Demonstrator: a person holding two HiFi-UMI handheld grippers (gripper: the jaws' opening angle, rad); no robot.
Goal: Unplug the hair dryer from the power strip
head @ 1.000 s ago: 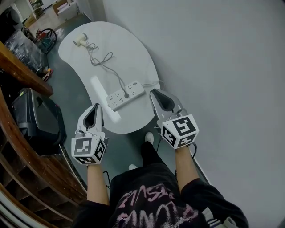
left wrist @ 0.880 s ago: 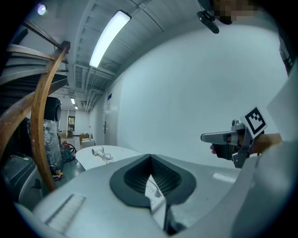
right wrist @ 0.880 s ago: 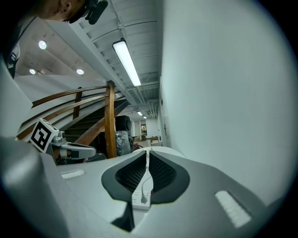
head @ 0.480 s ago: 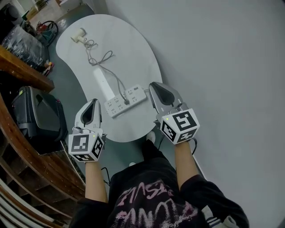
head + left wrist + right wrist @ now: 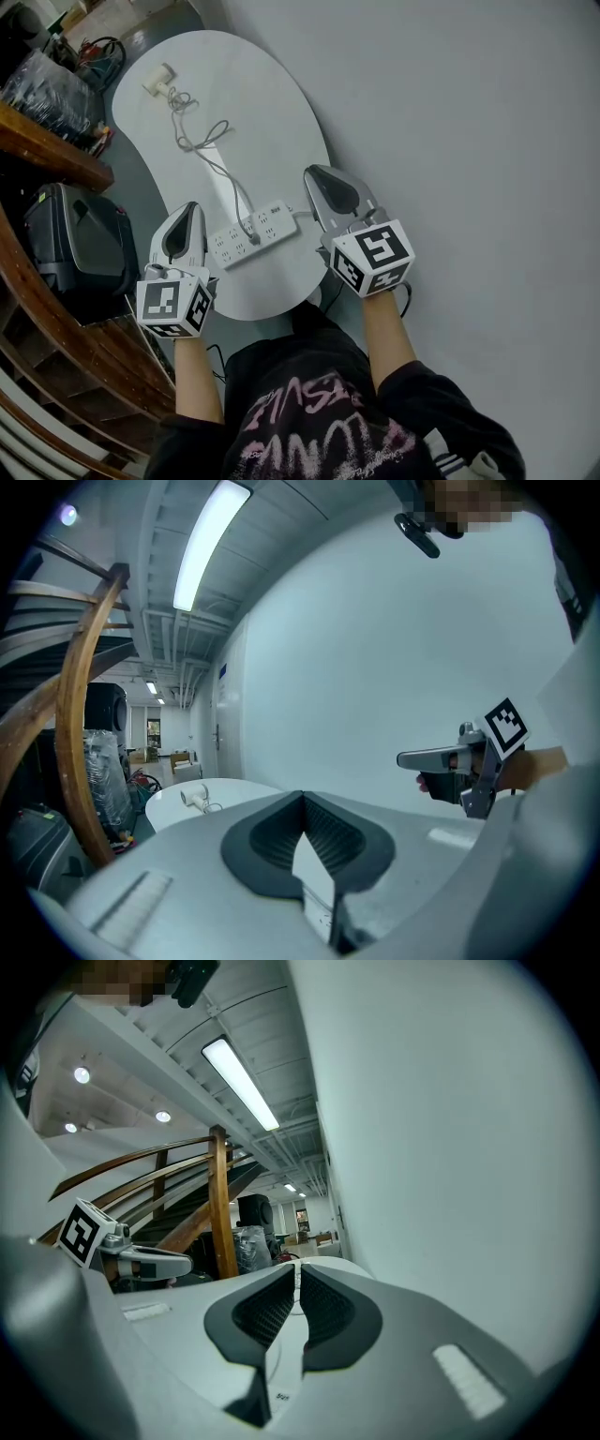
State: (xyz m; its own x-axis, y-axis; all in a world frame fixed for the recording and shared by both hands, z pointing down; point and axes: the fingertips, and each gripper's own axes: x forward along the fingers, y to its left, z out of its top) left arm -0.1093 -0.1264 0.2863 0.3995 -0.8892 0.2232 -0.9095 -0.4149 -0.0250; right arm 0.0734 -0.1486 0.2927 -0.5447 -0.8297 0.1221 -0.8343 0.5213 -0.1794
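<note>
- Head view: a white, rounded worktop (image 5: 281, 112) stands on a grey floor, with the person at its near end.
- Dryer (image 5: 161, 81): lies on its side at the far end of the worktop, well apart from both grippers.
- Cord (image 5: 202, 150): runs in loose curves from the dryer down the worktop to the strip (image 5: 251, 234).
- Strip: white, lying flat and slantwise near the near end of the worktop. The cord ends in a dark plug (image 5: 250, 227) on its top face. The plug appears to be seated in a socket, but it is too small to confirm more.
- Left gripper (image 5: 187, 208): held just beside the strip's left end, over the left edge of the worktop, pointing away from the person. No contact with the strip is visible.
- Right gripper (image 5: 313, 174): held just beside the strip's right end, over the right edge of the worktop, also pointing away. The strip lies between the two grippers.
- Left gripper view: the fingers (image 5: 323, 832) meet at their tips and nothing is between them. The dryer shows small on the worktop beyond, and the right gripper is off to the right.
- Right gripper view: the fingers (image 5: 326, 1309) are all but together, with only a thin slit at the tips and nothing held.
- Surroundings: a dark case (image 5: 80, 248) sits on the floor left of the worktop, beside a curved wooden rail (image 5: 47, 145).
</note>
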